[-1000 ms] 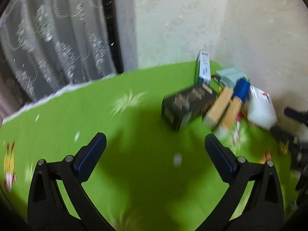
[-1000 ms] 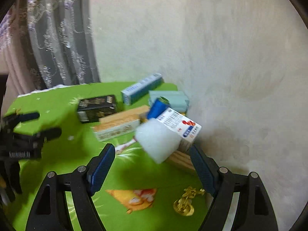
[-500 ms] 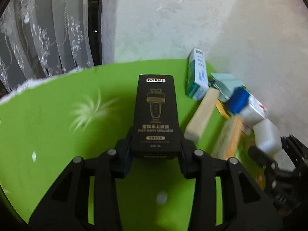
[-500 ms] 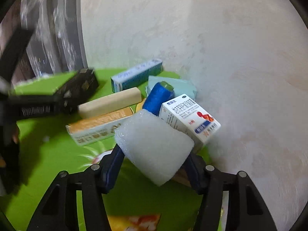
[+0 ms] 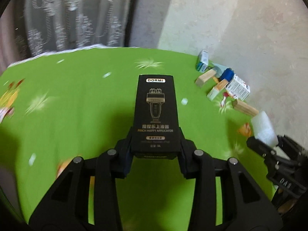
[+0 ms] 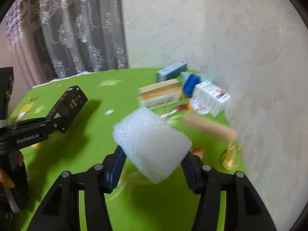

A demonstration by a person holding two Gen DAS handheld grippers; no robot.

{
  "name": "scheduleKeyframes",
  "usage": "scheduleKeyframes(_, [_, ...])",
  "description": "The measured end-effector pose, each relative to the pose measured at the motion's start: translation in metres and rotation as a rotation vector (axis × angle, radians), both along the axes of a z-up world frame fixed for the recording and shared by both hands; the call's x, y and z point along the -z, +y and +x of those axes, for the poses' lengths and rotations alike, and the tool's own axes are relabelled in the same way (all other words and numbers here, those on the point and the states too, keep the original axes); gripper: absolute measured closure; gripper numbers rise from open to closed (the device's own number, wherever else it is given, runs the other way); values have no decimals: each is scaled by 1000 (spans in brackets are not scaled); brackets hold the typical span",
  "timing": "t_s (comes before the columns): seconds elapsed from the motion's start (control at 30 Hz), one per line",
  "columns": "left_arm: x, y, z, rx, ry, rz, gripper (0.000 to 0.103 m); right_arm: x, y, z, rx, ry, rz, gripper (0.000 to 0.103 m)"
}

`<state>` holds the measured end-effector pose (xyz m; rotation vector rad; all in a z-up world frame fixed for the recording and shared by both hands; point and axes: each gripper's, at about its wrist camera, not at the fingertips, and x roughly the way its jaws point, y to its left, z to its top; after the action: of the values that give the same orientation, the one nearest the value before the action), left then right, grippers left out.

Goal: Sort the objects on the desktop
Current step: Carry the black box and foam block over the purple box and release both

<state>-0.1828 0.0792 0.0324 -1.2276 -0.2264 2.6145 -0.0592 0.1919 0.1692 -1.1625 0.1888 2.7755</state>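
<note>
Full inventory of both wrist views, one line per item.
black DORMI box: 1, black with gold print, held above the cloth in the left tool
foam block: 1, white, held in the right tool
wooden blocks: at least 2, tan, in the pile by the wall
orange-white carton: 1, in front of a wooden block
blue-white box: 1, back of the pile
blue spool: 1, mid-pile
white medicine box: 1, nearest the wall
gold trinket: 1, near the wall
tablecloth: 1, green
curtain: 1, grey lace, behind
left tool: 1, black
right tool: 1, black, blue pads
</note>
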Motion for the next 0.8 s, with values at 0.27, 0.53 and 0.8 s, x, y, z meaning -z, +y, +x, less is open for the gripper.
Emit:
scheduleKeyframes(0.27, [-14,-39,102,-51,55,-43,61,12,-61,54,-60,12,-57,48])
scheduleKeyframes(0.53, [-33,-72,172,-38,115,-90,61,23,-104,87,-129,-20,-35,48])
scheduleKeyframes(0.8, [-52,-102,204,-62,171,-84,61,3,-126,97,-164,-6,7,48])
